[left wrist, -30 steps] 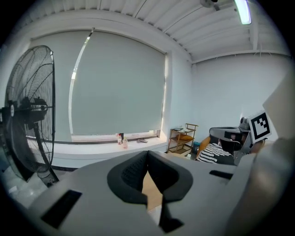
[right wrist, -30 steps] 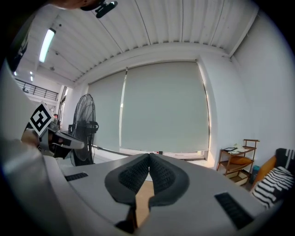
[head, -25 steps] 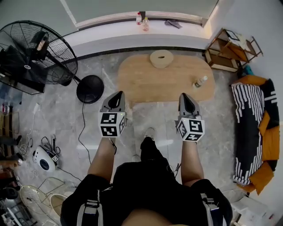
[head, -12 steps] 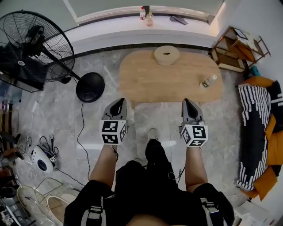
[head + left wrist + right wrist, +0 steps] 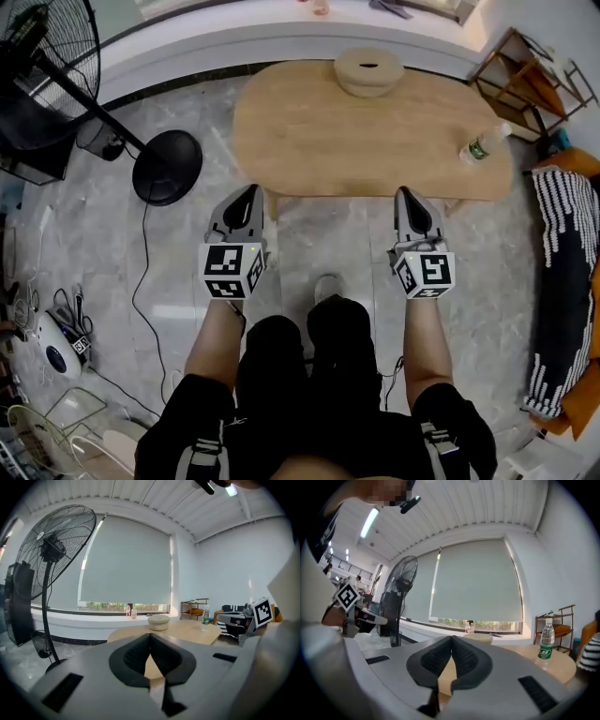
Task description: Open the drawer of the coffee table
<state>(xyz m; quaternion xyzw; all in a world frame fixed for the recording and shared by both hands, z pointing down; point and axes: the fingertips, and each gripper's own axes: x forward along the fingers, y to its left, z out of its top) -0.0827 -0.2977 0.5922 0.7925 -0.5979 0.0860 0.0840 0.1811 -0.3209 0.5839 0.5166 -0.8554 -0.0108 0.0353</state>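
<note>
The coffee table is a low oval with a light wooden top. No drawer front shows in any view; the tabletop's near edge hides it. My left gripper is shut and empty, its tips just short of the near edge at the left. The right gripper is likewise shut and empty, at the same edge further right. In the left gripper view the closed jaws point across the tabletop. In the right gripper view the closed jaws sit about level with the tabletop.
On the table stand a round lidded bowl and a water bottle. A pedestal fan with its round base stands left. At the right are a wooden shelf and a striped cushion. Cables and a small device lie at the left.
Both grippers have sunk toward the floor and now sit at the table's near edge. The table fills more of the head view. Both pairs of jaws stayed shut.
</note>
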